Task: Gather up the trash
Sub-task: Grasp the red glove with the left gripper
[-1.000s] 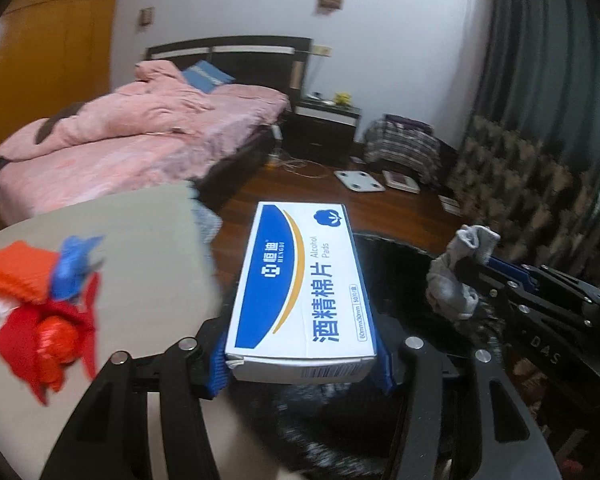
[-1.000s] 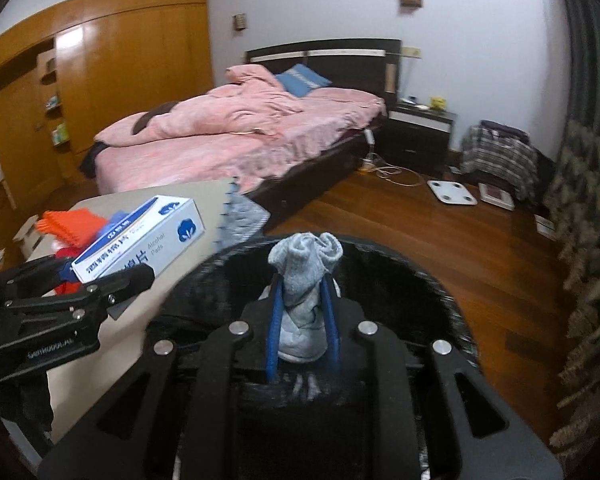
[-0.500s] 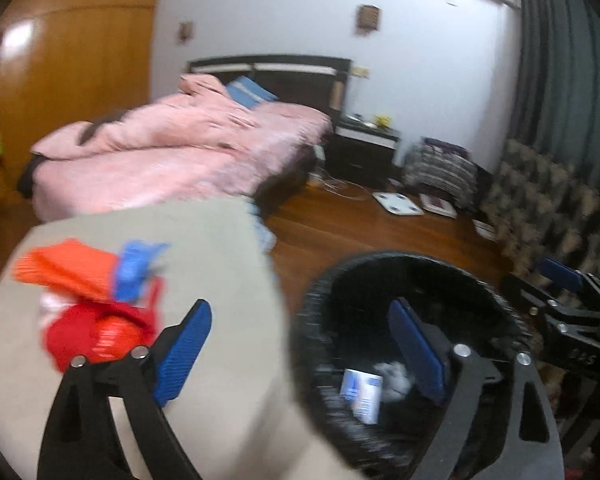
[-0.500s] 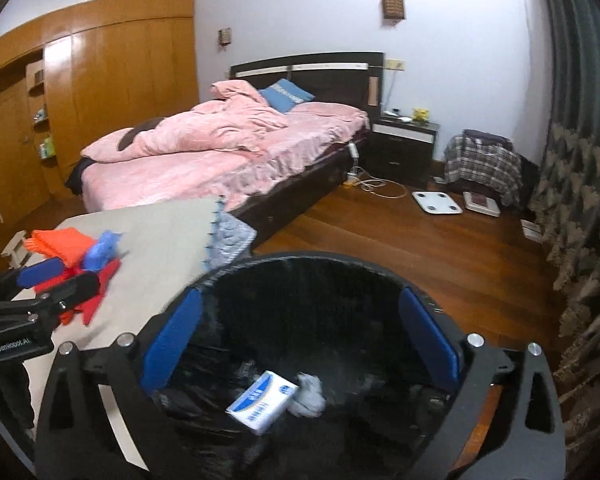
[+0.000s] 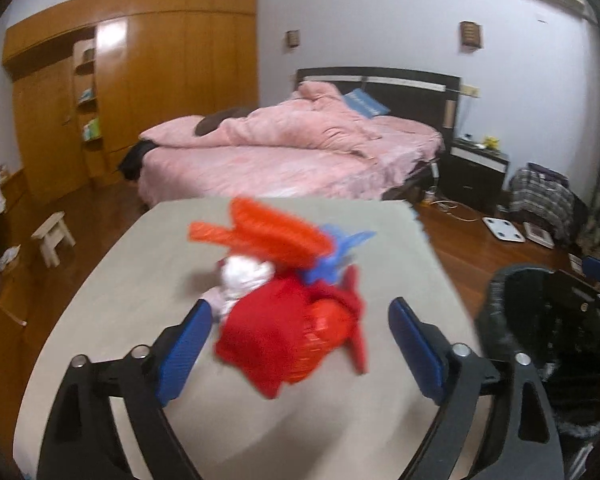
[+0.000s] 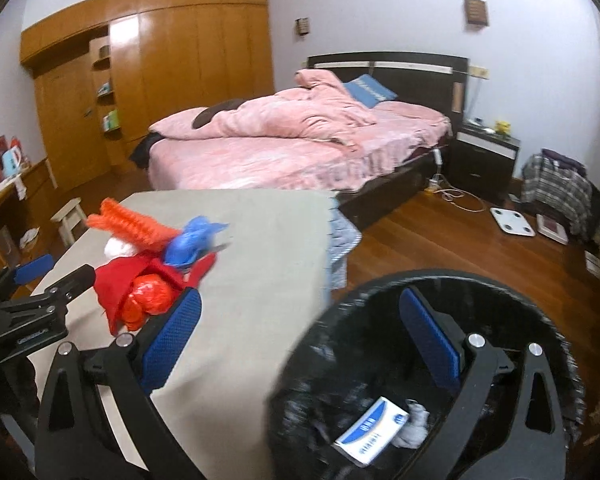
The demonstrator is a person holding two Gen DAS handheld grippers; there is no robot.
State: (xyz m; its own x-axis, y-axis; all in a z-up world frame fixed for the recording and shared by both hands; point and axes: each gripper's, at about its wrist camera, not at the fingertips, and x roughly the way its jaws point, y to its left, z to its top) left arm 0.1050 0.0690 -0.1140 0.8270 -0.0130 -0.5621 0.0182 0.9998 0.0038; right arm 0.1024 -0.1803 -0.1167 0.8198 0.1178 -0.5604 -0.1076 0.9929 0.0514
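Left wrist view: the left gripper (image 5: pixel 300 344) is hanging wide open around the red trash pile (image 5: pixel 296 328) mid-table (image 5: pixel 100 280); the right gripper (image 6: pixel 300 344) is gaping empty at the table's right edge, over the bin (image 6: pixel 500 284).

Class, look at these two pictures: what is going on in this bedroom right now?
A person with two handheld tongs is collecting trash. Both tongs are open and hold nothing. The left tongs point at a pile of red, orange and blue scraps on the table. The right tongs are by the black bin, where a blue-and-white box and a grey sock lie.
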